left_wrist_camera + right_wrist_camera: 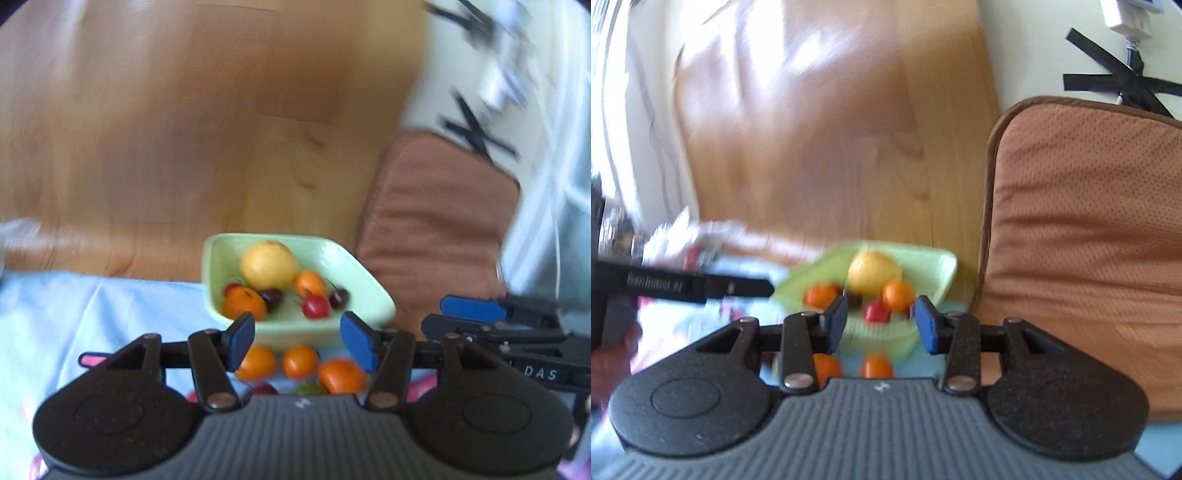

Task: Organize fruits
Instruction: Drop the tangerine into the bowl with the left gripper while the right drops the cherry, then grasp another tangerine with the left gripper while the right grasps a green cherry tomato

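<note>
Fruits [299,362] small, round, light, likely slippery; grip across widest middle. Left tongs [297,339], right tongs [881,325] gaping wide, empty.

Pale green square bowl [373,295] sits at frame centre, holding a big yellow fruit [269,264] at its 12 o'clock, two oranges [244,302] and small red and dark cherries [316,306]. Three more oranges [300,361] lie on the light blue cloth at the bowl's 6 o'clock, just beside it.
</note>
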A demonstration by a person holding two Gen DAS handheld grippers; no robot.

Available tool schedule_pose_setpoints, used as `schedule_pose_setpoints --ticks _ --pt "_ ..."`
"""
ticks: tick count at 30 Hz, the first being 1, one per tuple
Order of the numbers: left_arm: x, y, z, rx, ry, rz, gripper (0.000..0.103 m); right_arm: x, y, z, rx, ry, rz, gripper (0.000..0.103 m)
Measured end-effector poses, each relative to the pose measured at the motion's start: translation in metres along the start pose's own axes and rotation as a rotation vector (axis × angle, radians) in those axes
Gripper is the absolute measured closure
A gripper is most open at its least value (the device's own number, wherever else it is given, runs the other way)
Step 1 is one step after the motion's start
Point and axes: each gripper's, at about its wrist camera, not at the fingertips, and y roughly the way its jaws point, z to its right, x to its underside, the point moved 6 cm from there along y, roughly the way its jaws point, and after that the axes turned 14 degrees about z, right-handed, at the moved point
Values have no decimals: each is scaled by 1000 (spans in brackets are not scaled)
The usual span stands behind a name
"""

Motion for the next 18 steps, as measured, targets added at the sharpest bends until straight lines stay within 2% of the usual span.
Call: schedule_pose_setpoints --ticks 3,6,9,11,14,16,18 --pt "14 8 26 59 87 -34 53 18 -8 -8 -2 -54 -64 59" --pt "24 22 39 107 112 -75 57 28 -6 -19 -39 -69 -105 60" --pt "30 34 38 97 144 -103 57 36 5 -28 -70 -101 -132 59" --pt "32 38 35 93 129 -104 58 39 12 -30 -73 -105 -145 59" --pt "33 42 34 128 93 -110 61 38 21 -24 -75 -59 -149 60" --pt "35 43 36 136 110 -105 65 39 26 -19 -77 -22 -179 71" --pt "35 44 36 133 105 -98 70 39 25 -16 -83 11 -182 71"
